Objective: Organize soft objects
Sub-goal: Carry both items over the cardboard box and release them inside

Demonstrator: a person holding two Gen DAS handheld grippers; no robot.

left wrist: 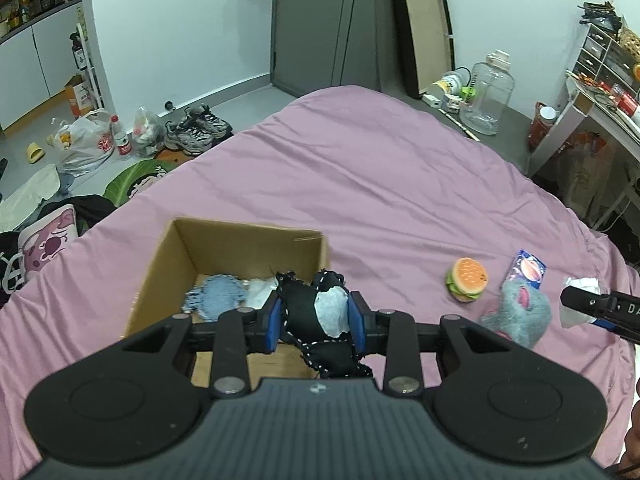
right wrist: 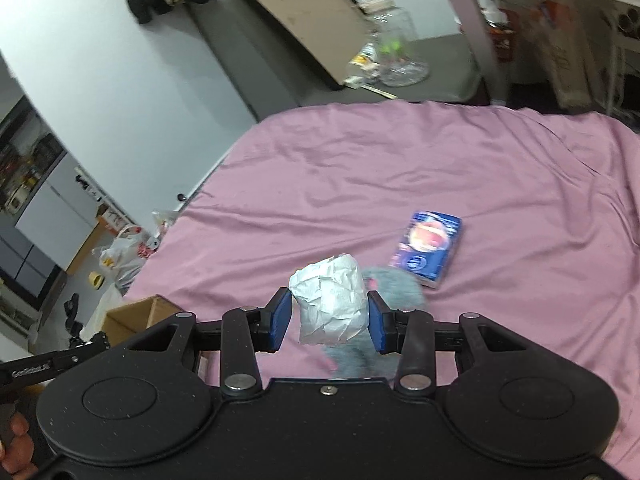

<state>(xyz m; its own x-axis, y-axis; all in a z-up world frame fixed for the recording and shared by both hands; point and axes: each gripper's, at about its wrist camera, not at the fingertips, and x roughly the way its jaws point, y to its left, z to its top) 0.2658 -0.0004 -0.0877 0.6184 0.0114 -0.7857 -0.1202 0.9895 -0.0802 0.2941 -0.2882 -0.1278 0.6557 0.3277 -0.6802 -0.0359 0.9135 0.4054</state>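
Note:
My left gripper [left wrist: 315, 316] is shut on a black and white plush toy [left wrist: 320, 316] and holds it over the right edge of an open cardboard box [left wrist: 176, 248] on the pink bed. Inside the box lie a blue fuzzy item [left wrist: 218, 298] and something white [left wrist: 260, 294]. My right gripper [right wrist: 329, 312] is shut on a crumpled white tissue wad [right wrist: 330, 304], held above a grey plush toy [right wrist: 396, 284]. The grey plush also shows in the left wrist view [left wrist: 516, 314], with a burger plush [left wrist: 467, 285] to its left and the right gripper's tip [left wrist: 592, 306] to its right.
A blue packet [right wrist: 426, 250] lies on the pink bedsheet [right wrist: 400, 168] beyond the grey plush; it also shows in the left wrist view [left wrist: 528, 268]. Shoes [left wrist: 198, 130], bags [left wrist: 86, 144] and clothes lie on the floor left of the bed. A clear jug [left wrist: 486, 96] stands beyond it.

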